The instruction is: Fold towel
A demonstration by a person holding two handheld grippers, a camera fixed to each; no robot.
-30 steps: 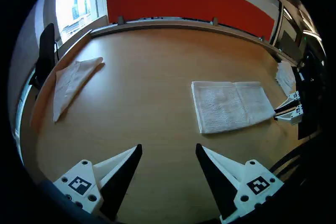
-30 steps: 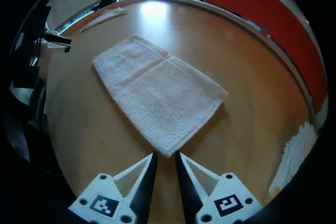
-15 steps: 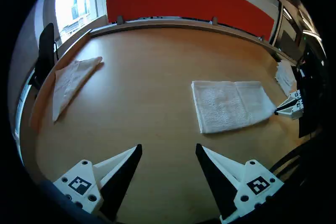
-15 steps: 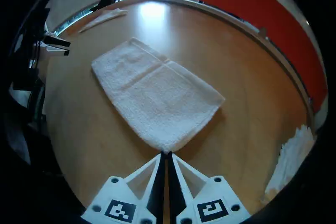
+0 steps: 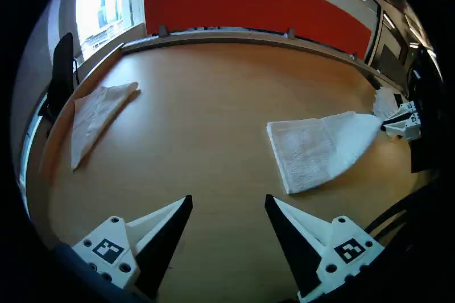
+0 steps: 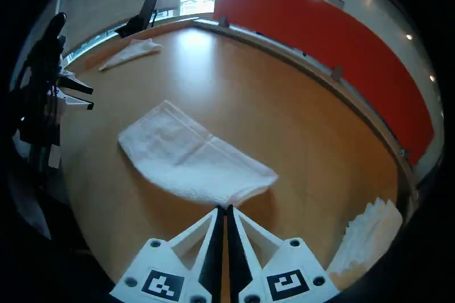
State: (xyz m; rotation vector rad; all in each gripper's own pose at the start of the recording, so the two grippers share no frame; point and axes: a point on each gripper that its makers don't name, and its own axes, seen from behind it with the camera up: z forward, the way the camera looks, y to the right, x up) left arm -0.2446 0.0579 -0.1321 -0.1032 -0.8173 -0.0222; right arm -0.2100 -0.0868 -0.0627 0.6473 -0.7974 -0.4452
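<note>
Right gripper view, right gripper [image 6: 225, 208] pinching towel [image 6: 193, 161] corner, raised above table [image 6: 284, 115], left gripper [image 5: 227, 198] spread

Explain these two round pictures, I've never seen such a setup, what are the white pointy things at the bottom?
No robot here: a person holds a two-finger gripper in each hand, with a fisheye camera riding on each, looking along its fingers, the white pointy things. In the left gripper view, the left gripper is open over the wooden table. In the right gripper view, the right gripper is shut on a corner of the white towel, raised off the table. A second folded towel lies near the table's edge, and a pile of white cloths at its end.
</note>
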